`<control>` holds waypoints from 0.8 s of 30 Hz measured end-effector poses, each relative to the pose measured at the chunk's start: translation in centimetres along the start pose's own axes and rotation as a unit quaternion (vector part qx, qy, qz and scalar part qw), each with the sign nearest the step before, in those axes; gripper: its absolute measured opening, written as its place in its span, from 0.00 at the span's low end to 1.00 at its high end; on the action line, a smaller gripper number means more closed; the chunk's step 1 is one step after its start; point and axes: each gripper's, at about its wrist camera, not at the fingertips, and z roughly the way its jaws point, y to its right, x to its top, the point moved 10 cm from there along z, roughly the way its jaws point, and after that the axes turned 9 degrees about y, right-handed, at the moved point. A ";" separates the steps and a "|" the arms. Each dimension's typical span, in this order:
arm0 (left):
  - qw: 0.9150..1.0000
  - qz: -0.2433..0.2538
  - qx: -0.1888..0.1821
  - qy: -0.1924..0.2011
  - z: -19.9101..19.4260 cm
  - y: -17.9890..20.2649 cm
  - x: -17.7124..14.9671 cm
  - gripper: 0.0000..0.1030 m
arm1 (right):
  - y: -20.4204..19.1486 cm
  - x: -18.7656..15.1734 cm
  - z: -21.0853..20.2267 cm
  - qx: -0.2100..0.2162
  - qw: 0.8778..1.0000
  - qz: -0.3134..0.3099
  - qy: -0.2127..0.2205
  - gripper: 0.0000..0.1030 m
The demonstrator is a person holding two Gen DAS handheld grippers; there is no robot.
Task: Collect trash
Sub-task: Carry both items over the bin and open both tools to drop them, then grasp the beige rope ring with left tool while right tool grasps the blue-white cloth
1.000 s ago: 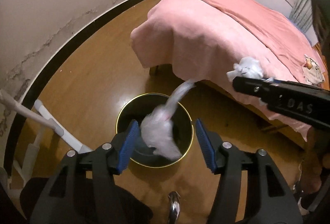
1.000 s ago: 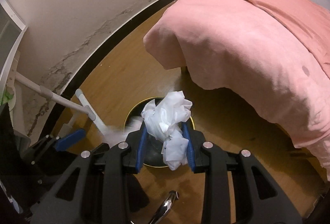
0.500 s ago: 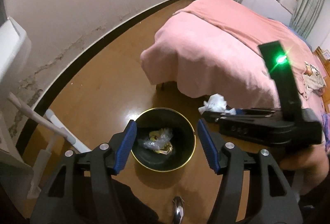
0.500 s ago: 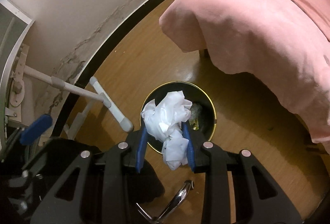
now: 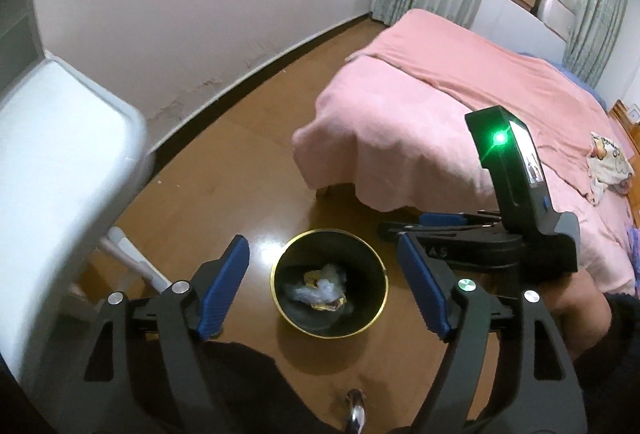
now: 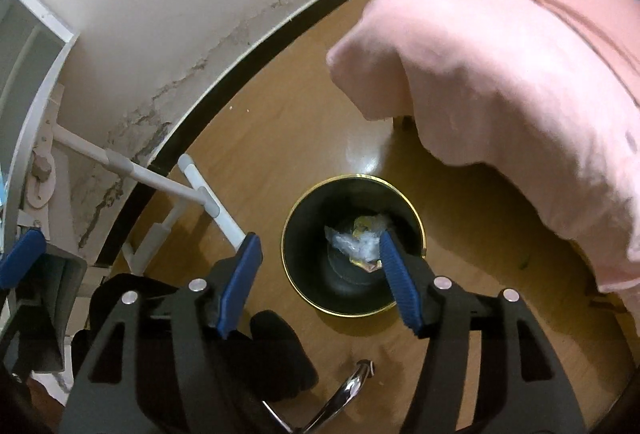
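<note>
Both tools released, jaws just opened, nothing between them. Left tool and right tool hang over the bin. Trash lies at bin bottom, so drop looks done. Maybe more to fetch: cloth bit on bed. White frame left of bin, no obstruction.

Only "A S" reads, on the right gripper.

You've got the black gold-rimmed bin upright on the wood floor nr the bed corner, w/ crumpled clear plastic + gold wrapper trash lying at its bottom.
</note>
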 end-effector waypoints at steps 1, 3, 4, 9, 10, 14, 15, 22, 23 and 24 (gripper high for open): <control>1.000 -0.002 0.005 0.005 -0.8 -0.6 0.2 0.77 | -0.8 0.4 -0.7 -0.001 1.000 -0.011 0.009 0.58; 0.999 -0.010 0.024 0.019 -3.2 -2.6 0.8 0.85 | -3.1 1.4 -2.2 0.006 0.999 -0.034 0.031 0.58; 0.999 -0.015 0.033 0.028 -4.4 -3.6 1.1 0.88 | -5.0 1.9 -3.4 0.014 0.998 -0.050 0.046 0.59; 0.988 -0.055 0.123 0.073 -13.0 -13.2 1.6 0.90 | -16.5 3.2 -7.5 0.072 0.982 -0.143 0.102 0.62; 0.983 -0.068 0.147 0.083 -15.1 -15.9 1.3 0.90 | -19.8 3.0 -8.1 0.094 0.976 -0.165 0.106 0.62; 0.957 -0.114 0.248 0.098 -22.8 -26.1 -1.3 0.91 | -32.3 0.7 -9.4 0.178 0.946 -0.249 0.105 0.62; 0.947 -0.128 0.277 0.098 -25.0 -29.0 -2.4 0.91 | -35.4 -0.2 -9.4 0.196 0.938 -0.269 0.099 0.63; 0.879 -0.222 0.412 0.091 -38.0 -42.8 -11.3 0.91 | -53.8 -7.1 -9.3 0.286 0.882 -0.371 0.059 0.63; 0.871 -0.233 0.423 0.093 -39.4 -44.0 -12.3 0.91 | -56.0 -7.8 -9.0 0.291 0.875 -0.383 0.056 0.63; 0.863 -0.245 0.431 0.093 -40.7 -45.1 -13.4 0.91 | -57.9 -8.2 -8.6 0.292 0.871 -0.391 0.055 0.63</control>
